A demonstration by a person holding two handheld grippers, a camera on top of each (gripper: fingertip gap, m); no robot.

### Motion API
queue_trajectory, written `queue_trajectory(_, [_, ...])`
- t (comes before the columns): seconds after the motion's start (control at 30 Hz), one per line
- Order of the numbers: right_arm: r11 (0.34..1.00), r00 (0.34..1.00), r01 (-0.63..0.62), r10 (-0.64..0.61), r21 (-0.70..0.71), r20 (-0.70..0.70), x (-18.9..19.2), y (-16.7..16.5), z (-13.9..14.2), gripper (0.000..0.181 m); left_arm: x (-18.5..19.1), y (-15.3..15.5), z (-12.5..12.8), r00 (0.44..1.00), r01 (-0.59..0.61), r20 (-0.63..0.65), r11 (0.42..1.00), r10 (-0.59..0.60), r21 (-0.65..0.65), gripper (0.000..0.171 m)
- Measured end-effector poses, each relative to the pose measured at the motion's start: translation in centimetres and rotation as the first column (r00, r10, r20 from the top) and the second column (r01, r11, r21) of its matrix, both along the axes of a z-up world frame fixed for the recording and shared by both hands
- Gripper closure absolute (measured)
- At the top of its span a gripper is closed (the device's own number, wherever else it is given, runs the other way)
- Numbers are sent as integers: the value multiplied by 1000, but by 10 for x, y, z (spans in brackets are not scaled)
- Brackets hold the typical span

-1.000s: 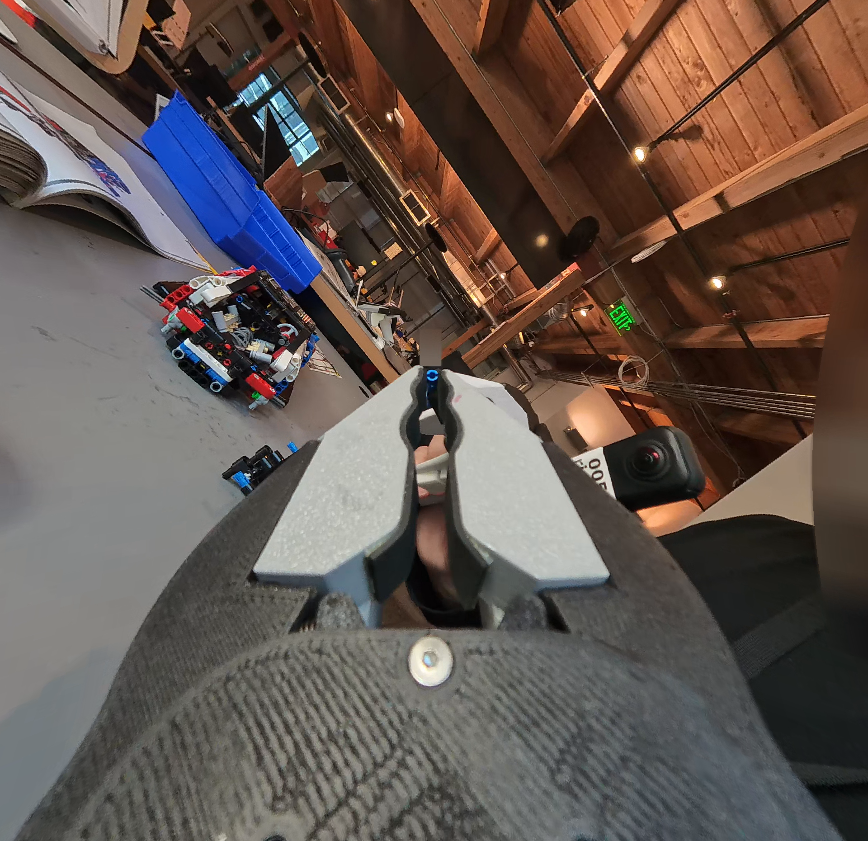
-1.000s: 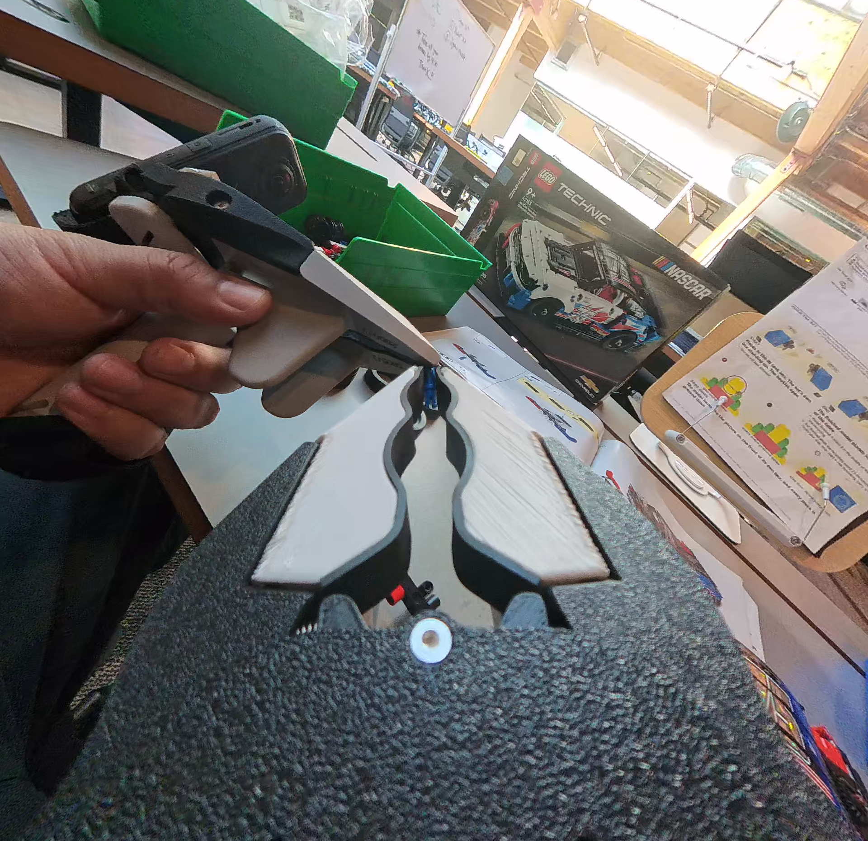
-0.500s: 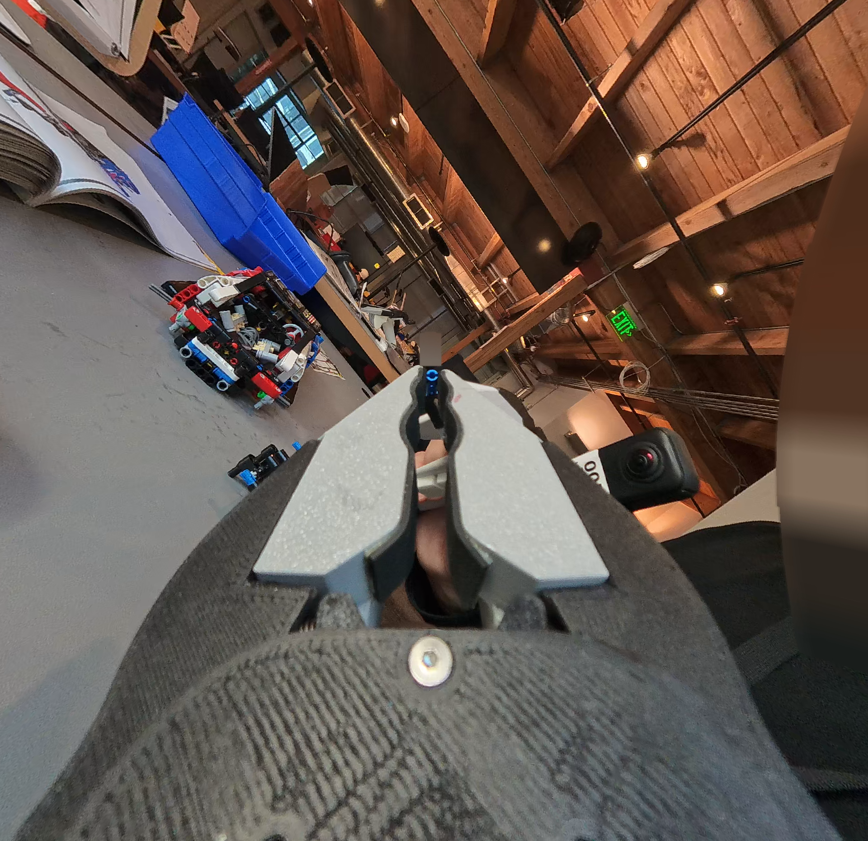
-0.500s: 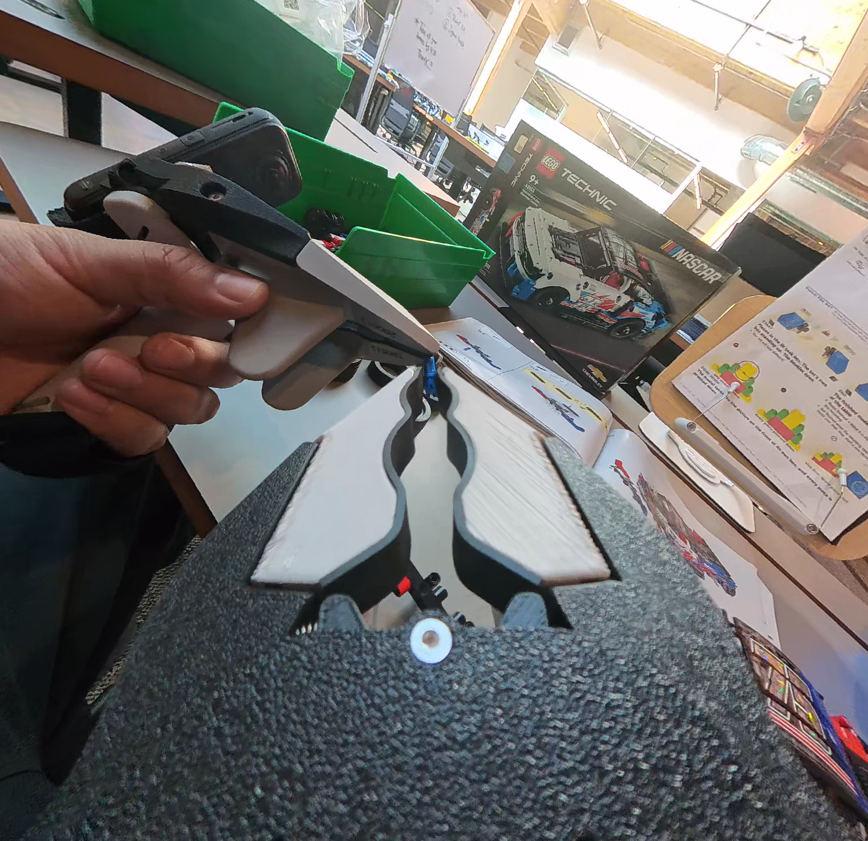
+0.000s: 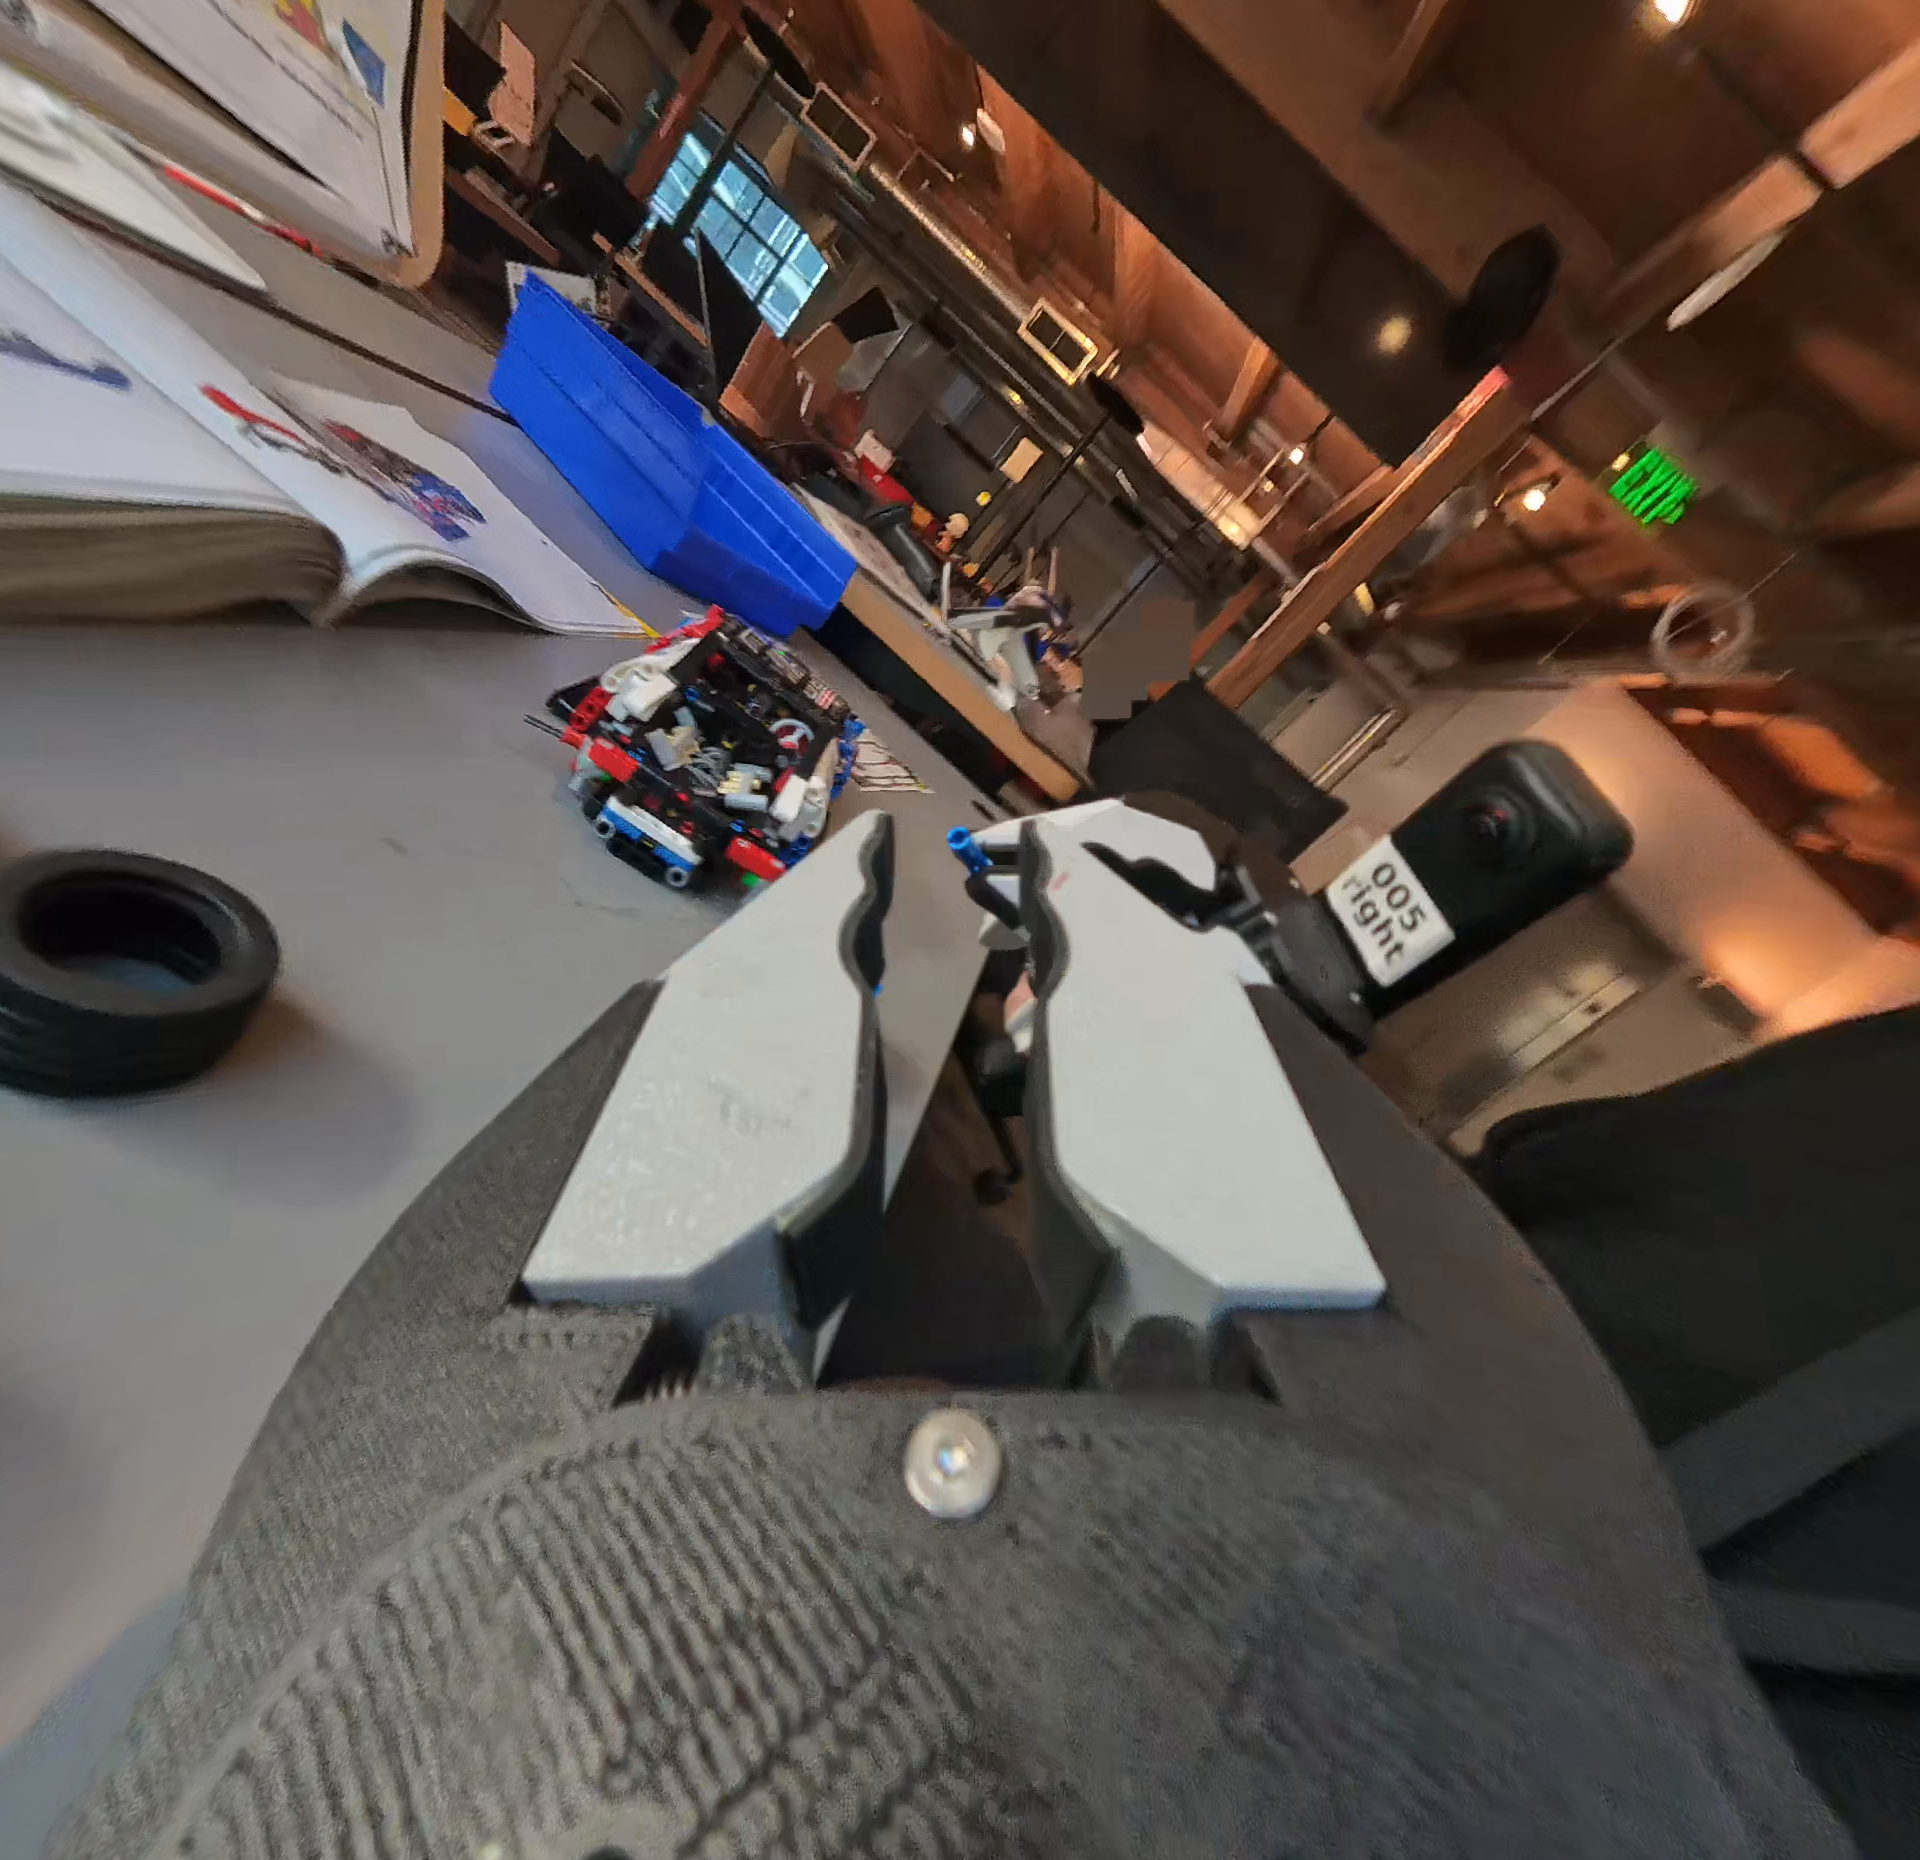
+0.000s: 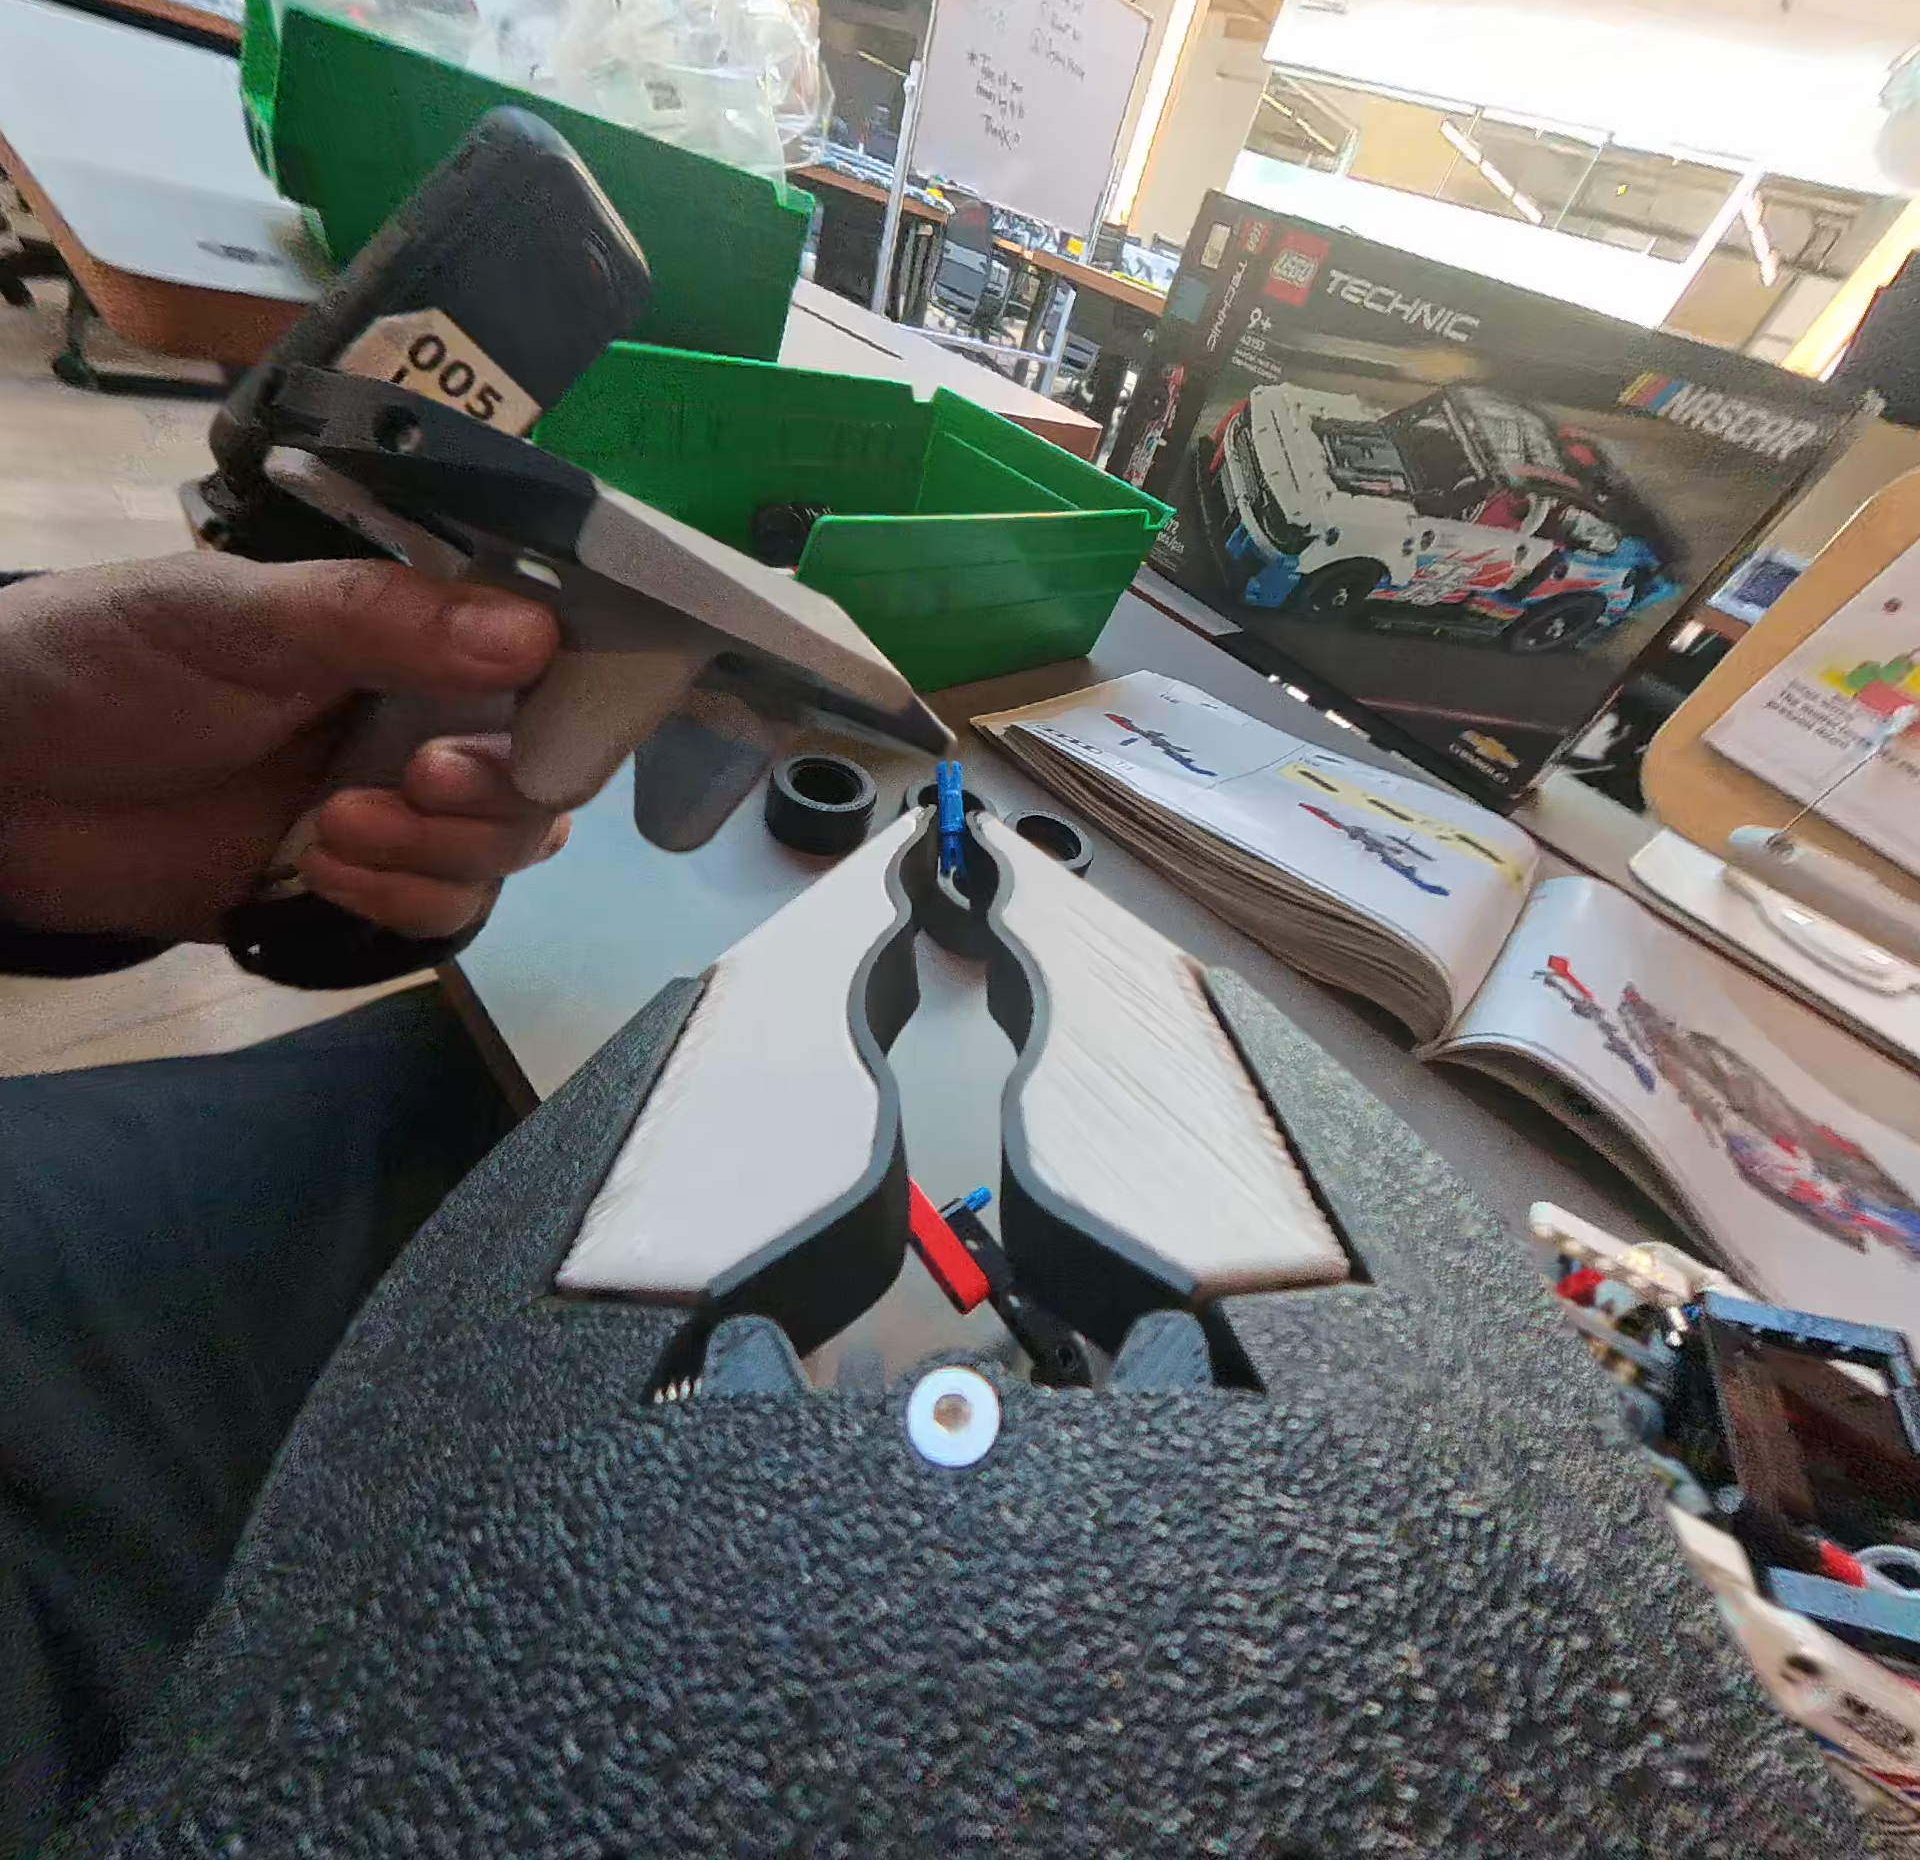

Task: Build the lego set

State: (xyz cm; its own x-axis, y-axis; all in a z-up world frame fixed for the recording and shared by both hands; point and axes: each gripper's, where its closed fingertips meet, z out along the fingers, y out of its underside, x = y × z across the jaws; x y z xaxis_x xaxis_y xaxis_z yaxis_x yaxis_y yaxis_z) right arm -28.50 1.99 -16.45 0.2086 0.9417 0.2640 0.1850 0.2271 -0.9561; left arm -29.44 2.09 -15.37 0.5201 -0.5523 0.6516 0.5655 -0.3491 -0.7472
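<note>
The blue pin (image 6: 949, 811) is pinched at the tips of the right hand-held gripper (image 6: 948, 823), while the left hand-held gripper (image 5: 951, 854) is held apart and empty, so the pin should be carried straight to the car model (image 5: 717, 761) on the worktop (image 5: 312, 875).

Your grey table (image 5: 260, 979) carries a blue bin (image 5: 665, 480) at its far end; a low green bin (image 6: 966, 563) sits open on the table near one edge; a taller green bin (image 6: 468, 179) stands beyond the table, with clear plastic bags (image 6: 675, 34) heaped in it; a whiteboard (image 6: 1029, 85) stands farther beyond the table; a wooden board (image 5: 421, 148) bearing a printed sheet leans upright on the table; a green lit sign (image 5: 1657, 480) hangs high above, well beyond the table.
</note>
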Motion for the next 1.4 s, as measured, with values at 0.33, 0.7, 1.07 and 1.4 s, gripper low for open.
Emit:
queue_trajectory(0.33, [942,999,40,-49,-335,-20,40,73,1,177,-47,2,-47,770,1,-638,1000,16,27,131])
queue_trajectory(0.7, [896,957,278,-228,-347,177,84,85,-39,177,5,4,-76,663,274,-712,960,-231,-56,134])
queue_trajectory(1.07, [791,945,326,-290,-518,153,99,15,-86,177,54,21,-101,436,486,-768,841,-469,-238,134])
queue_trajectory(1.4, [778,924,372,-360,-506,127,86,8,-97,177,66,33,-106,312,560,-717,730,-623,-391,138])
